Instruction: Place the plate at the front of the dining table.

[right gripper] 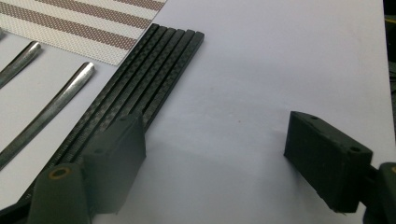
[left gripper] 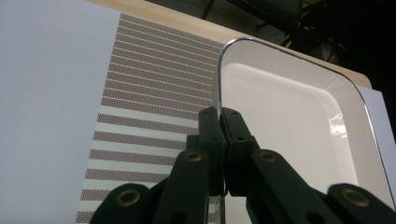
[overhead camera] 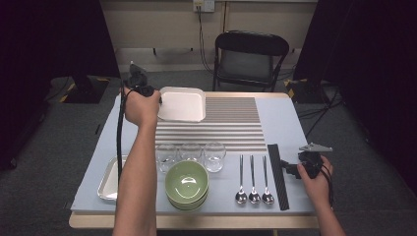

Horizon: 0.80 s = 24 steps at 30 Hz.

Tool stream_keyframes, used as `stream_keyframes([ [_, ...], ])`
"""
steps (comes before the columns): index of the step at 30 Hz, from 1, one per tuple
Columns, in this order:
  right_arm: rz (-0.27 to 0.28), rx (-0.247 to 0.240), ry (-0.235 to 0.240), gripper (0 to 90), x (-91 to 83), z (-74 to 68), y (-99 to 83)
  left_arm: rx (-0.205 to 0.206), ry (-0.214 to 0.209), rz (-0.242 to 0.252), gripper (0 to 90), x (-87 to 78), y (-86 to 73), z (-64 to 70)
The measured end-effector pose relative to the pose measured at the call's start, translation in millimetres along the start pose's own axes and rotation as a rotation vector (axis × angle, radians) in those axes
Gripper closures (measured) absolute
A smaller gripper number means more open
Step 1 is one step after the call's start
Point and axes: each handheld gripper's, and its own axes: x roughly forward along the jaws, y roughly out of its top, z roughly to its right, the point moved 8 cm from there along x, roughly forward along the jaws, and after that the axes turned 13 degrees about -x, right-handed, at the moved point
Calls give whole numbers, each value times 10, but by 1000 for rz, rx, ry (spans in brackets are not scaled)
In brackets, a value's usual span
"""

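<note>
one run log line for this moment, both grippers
left gripper: shut on white tray rim, over striped mat | right gripper: open, beside black chopsticks

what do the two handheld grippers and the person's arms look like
Both grippers are black. The left gripper has flat black jaws on linked bars with brass-coloured pivot pins, and a thick black cable trails from it along the forearm. The right gripper has blocky black jaws with small screw holes and carries a grey three-cornered plate on top. Both forearms are bare, no sleeves in view.
</note>
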Motion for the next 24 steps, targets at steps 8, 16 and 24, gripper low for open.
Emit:
stream_keyframes([
  [8,0,0,0,197,0,0,0,-5,-8,-5,886,-10,15,44],
  [16,1,-2,0,197,1,2,0,-1,-17,-3,885,-33,49,134],
  [24,-1,1,1,197,1,0,0,-8,-15,-9,886,-7,50,170],
])
